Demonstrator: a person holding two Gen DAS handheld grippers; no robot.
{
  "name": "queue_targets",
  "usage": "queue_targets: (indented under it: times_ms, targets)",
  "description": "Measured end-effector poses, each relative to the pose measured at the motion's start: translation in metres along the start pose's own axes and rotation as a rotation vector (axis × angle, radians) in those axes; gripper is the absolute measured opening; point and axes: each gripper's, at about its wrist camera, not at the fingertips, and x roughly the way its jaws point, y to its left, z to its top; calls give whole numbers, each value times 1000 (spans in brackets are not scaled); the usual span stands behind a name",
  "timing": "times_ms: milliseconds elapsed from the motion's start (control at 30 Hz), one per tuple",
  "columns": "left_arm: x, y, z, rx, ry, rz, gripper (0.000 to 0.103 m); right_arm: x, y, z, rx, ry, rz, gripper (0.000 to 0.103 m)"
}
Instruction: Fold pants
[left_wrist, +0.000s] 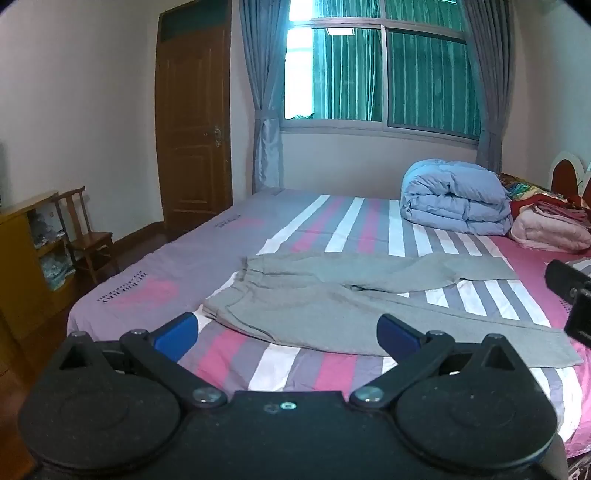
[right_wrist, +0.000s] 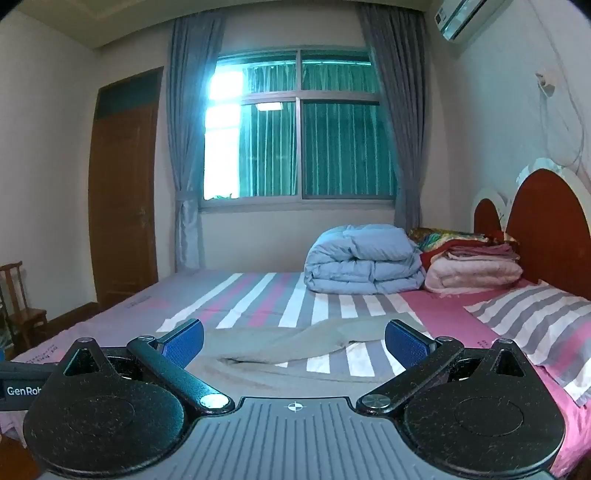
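Grey pants (left_wrist: 332, 295) lie spread on the striped bed sheet (left_wrist: 166, 273), waistband to the left, two legs splayed to the right. My left gripper (left_wrist: 288, 332) is open and empty, held above the near edge of the pants. My right gripper (right_wrist: 293, 341) is open and empty, over the legs of the pants (right_wrist: 295, 343). The right gripper's body (left_wrist: 570, 295) shows at the right edge of the left wrist view. The left gripper's body (right_wrist: 22, 384) shows at the left edge of the right wrist view.
A folded blue duvet (left_wrist: 454, 199) and stacked pink blankets (left_wrist: 550, 225) sit at the far right of the bed. A striped pillow (right_wrist: 539, 325) lies by the red headboard (right_wrist: 550, 229). A wooden chair (left_wrist: 88, 236), a cabinet (left_wrist: 26, 258) and a door (left_wrist: 192, 122) stand at left.
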Motion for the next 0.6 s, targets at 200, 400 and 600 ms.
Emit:
queue_targets:
  times_ms: [200, 400, 600]
  targets:
    - [-3, 1, -1, 0, 3, -5, 97, 1, -1, 1, 5, 3, -9, 103]
    - [-1, -2, -5, 29, -6, -7, 97, 2, -1, 1, -4, 4, -18, 103]
    - [-1, -9, -7, 78, 3, -22, 97, 5, -6, 2, 2, 17, -52, 103]
